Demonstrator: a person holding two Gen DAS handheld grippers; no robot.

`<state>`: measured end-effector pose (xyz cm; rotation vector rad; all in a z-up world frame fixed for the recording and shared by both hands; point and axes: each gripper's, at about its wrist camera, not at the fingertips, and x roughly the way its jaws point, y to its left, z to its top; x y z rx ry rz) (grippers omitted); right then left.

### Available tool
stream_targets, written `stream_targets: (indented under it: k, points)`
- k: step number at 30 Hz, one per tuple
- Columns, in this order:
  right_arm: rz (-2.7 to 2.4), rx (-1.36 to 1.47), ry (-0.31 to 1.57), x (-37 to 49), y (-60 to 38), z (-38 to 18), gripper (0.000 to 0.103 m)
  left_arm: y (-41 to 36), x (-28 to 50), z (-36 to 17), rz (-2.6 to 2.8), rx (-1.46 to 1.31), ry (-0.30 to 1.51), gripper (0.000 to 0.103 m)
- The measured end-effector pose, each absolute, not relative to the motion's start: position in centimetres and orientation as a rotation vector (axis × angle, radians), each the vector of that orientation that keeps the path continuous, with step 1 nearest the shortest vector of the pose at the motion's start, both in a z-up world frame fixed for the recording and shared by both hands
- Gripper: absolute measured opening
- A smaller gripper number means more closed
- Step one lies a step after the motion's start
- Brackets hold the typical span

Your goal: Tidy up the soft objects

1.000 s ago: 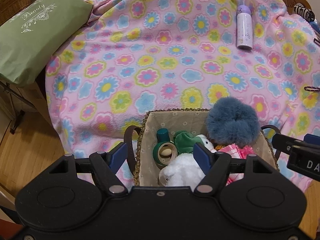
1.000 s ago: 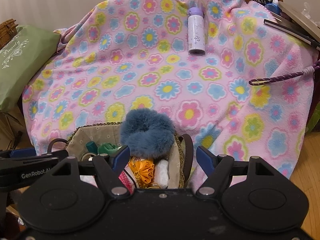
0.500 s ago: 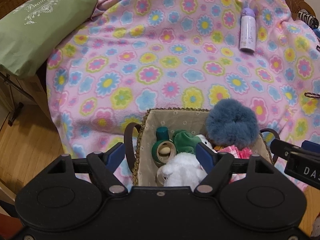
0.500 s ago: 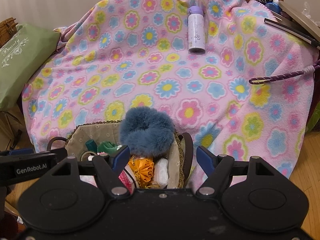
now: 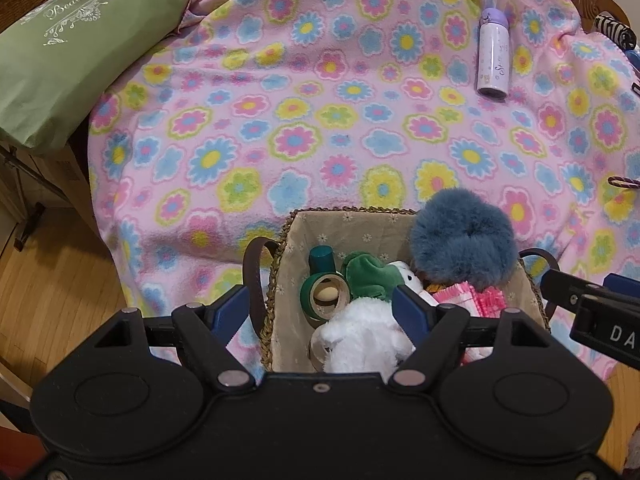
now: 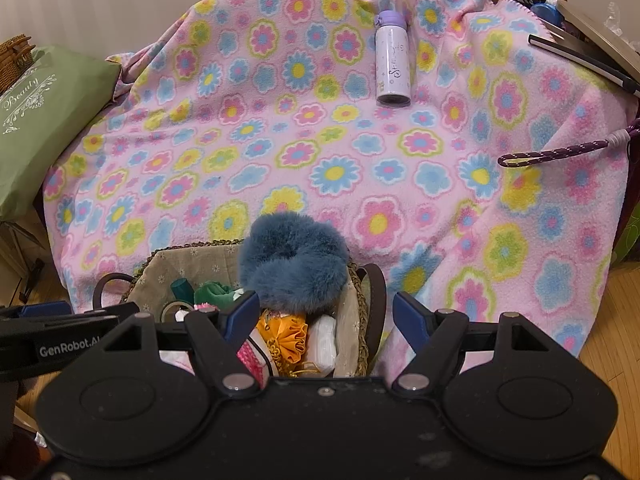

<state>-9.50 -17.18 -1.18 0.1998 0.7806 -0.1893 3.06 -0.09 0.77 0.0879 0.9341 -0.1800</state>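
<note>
A woven basket (image 5: 280, 240) (image 6: 358, 320) with a cloth lining sits at the near edge of the flowered blanket. A fluffy blue scrunchie (image 5: 464, 240) (image 6: 294, 264) rests on its far right rim. Inside lie a white plush (image 5: 360, 336), a green plush (image 5: 370, 276), rolls of green tape (image 5: 324, 296), pink items (image 5: 472, 296) and an orange fabric piece (image 6: 286, 336). My left gripper (image 5: 320, 310) is open and empty above the basket's left half. My right gripper (image 6: 326, 314) is open and empty above its right rim.
The pink flowered blanket (image 5: 320, 120) (image 6: 320, 140) covers the surface. A lilac bottle (image 5: 493, 58) (image 6: 393, 64) lies at the far right. A green "Beauty" bag (image 5: 68, 52) (image 6: 36, 120) lies at the left. A purple cord loop (image 6: 560, 154) lies at the right. Wooden floor is below.
Both grippers have drawn back slightly from the basket, so it sits a little farther away. The scrunchie stays on the rim. Both stay open.
</note>
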Motion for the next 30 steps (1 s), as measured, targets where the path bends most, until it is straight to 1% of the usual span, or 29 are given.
stream_targets:
  k: [18, 24, 26, 30]
  points:
    - [-0.195, 0.187, 0.786, -9.57, -17.36, -1.2, 0.074, -0.2, 2.95, 0.45, -0.195, 0.1, 0.959, 0.074]
    - [-0.198, 0.184, 0.789, -9.49, -17.27, -1.18, 0.075, -0.05, 2.98, 0.22, -0.177, 0.101, 0.983, 0.078]
    - [-0.195, 0.181, 0.791, -9.51, -17.24, -1.2, 0.075, -0.15, 2.92, 0.19, -0.172, 0.107, 0.987, 0.082]
    - [-0.193, 0.177, 0.793, -9.5, -17.26, -1.21, 0.075, -0.13, 2.91, 0.22, -0.173, 0.103, 0.99, 0.083]
